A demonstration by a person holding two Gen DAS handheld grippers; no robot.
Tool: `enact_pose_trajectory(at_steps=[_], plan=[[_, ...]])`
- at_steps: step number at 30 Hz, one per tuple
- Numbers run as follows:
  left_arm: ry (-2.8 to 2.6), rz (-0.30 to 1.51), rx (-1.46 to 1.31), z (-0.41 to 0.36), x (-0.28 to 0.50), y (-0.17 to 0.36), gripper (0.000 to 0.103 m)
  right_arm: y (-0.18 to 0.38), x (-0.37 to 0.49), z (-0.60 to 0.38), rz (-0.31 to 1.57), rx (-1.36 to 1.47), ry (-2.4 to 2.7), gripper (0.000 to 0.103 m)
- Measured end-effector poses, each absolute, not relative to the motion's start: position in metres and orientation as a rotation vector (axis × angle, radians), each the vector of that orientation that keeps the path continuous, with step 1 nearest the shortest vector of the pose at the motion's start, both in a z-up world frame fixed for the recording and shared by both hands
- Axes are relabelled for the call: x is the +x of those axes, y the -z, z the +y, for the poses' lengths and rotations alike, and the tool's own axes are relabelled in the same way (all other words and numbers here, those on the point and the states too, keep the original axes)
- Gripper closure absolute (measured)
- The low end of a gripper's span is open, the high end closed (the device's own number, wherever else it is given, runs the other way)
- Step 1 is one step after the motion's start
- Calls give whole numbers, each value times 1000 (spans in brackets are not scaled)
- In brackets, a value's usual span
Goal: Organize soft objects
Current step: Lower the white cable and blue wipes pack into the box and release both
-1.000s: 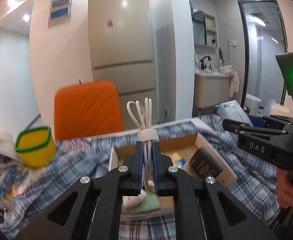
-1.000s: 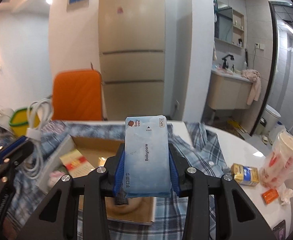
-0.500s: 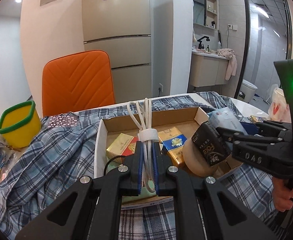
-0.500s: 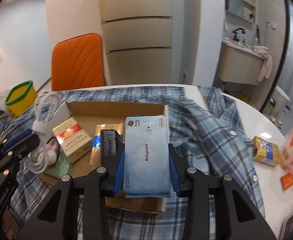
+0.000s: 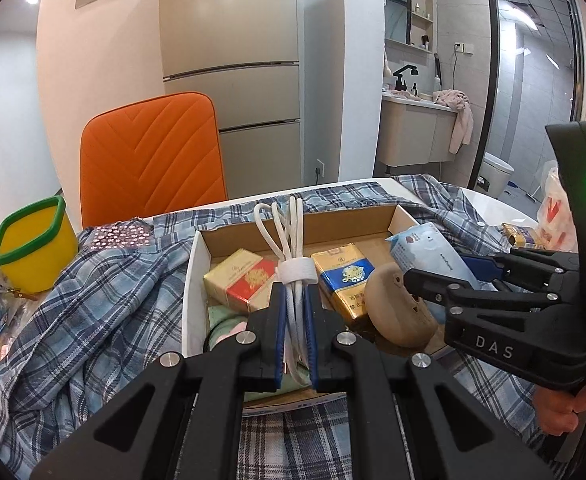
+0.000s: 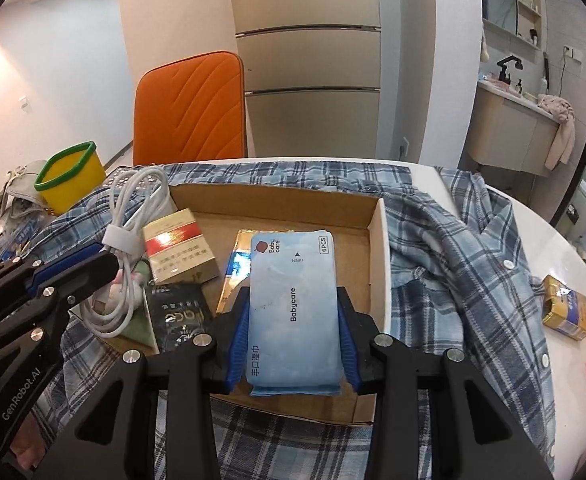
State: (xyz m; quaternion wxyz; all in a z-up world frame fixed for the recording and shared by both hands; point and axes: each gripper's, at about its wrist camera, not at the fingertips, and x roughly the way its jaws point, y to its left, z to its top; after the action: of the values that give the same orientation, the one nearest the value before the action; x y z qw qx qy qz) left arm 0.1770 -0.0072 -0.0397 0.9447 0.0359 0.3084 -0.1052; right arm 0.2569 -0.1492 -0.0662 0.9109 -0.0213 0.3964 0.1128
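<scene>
The cardboard box (image 6: pixel 377 248) is matt brown inside with smooth white outer walls. Beneath it lies soft woven plaid cloth (image 6: pixel 453 280). The wipes pack (image 6: pixel 293 304) is smooth plastic film with a faint sheen — the gold packet (image 5: pixel 345 280) glossier. The white cable (image 5: pixel 289 248) looks rubbery, bound by a fabric strap.

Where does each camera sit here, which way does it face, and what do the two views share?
Left wrist: on the left gripper, facing down into the cardboard box; jaws shut on the white cable bundle; right gripper and a hand at right.
Right wrist: on the right gripper, facing the same box; jaws hold the wet wipes pack; left gripper at left.
Shared: box, orange chair, plaid shirt.
</scene>
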Motion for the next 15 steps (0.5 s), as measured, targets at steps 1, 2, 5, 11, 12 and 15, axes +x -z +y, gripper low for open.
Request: enact_pose_trajectory(at_steps=[1,2,5,11,12,15], plan=[[213,629,71,-7,177,40,96,67,257,-149,817,-43,-238,62],[211,627,68,-6,178,40,96,67,257,-148,817,-46,-241,62],[205,614,66,-5,176,38,94,68,257,-146,817,-56,-243,60],[175,594,62,-2,174,37,48,63,253,-150,768,-54,-217,33],[167,584,57,-1,173,35,46,62,253,-150,766,-58,-216,33],[157,566,45,2,171,33,36,61,253,-152,763,-49,-214,33]])
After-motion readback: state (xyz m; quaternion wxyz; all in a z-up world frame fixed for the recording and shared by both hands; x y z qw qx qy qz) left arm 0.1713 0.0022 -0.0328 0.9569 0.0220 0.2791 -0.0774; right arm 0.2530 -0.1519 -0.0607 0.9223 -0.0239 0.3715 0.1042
